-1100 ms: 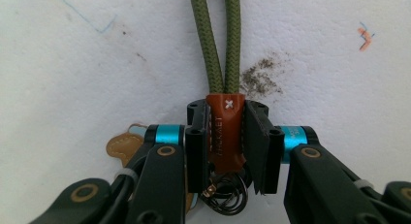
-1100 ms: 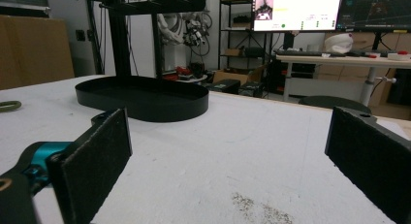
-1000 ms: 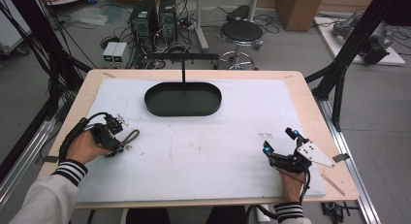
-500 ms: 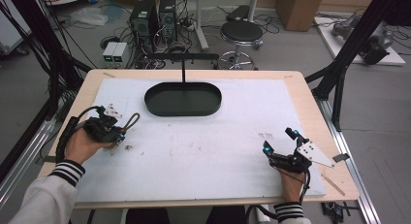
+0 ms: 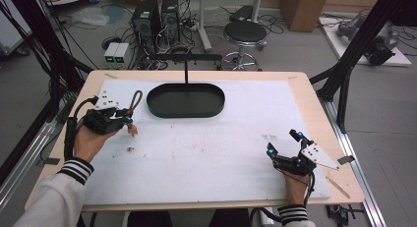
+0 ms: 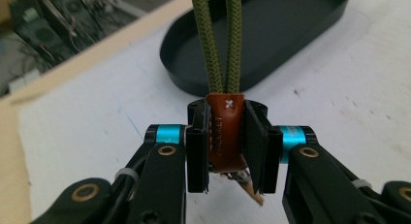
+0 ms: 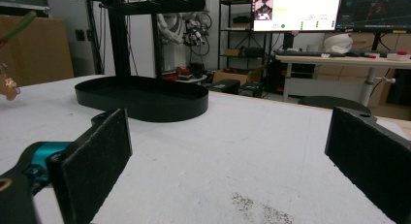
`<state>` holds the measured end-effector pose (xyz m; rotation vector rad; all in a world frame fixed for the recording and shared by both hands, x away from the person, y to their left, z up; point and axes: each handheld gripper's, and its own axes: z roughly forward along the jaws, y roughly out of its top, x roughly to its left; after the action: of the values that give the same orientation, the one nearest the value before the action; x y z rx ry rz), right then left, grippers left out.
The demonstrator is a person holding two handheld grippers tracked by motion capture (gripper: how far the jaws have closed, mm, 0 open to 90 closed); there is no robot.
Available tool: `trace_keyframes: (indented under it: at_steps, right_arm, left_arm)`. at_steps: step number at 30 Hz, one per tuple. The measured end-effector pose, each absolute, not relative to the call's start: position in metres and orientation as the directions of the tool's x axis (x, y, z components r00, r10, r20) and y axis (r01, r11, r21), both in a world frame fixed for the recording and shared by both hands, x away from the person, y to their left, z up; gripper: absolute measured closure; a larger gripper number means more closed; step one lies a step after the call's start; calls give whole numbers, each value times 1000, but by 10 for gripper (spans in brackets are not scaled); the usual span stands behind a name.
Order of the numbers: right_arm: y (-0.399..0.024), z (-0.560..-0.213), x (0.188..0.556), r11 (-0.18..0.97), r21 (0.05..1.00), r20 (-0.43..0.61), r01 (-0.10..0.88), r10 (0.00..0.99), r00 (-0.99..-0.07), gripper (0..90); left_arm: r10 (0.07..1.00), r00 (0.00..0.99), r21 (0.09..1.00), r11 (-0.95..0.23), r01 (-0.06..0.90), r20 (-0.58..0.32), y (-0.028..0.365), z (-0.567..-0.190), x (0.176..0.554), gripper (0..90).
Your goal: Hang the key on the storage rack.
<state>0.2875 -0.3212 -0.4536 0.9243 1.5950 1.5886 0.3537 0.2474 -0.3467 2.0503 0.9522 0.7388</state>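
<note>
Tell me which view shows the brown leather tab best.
Left gripper view: the brown leather tab sits close and sharp, clamped between the left gripper jaws under the green cord. The high view shows it tiny; the right gripper view catches its edge.

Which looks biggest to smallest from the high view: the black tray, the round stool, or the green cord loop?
1. Black tray
2. Round stool, though it sits farther away, so it may look smaller than it is
3. Green cord loop

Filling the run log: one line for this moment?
left gripper: shut on keychain strap | right gripper: open, idle | black tray: empty
</note>
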Motion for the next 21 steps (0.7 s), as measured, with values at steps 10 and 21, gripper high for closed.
trace_keyframes:
  at_steps: [10,21]
  right_arm:
    - [-321,-454,288,-6,1000,12,14,863,-506,18]
    - [-321,-454,288,-3,1000,7,8,863,-505,18]
  left_arm:
    - [825,524,873,-400,278,211,231,-333,368,722]
    - [840,508,906,-350,239,191,221,-317,392,722]
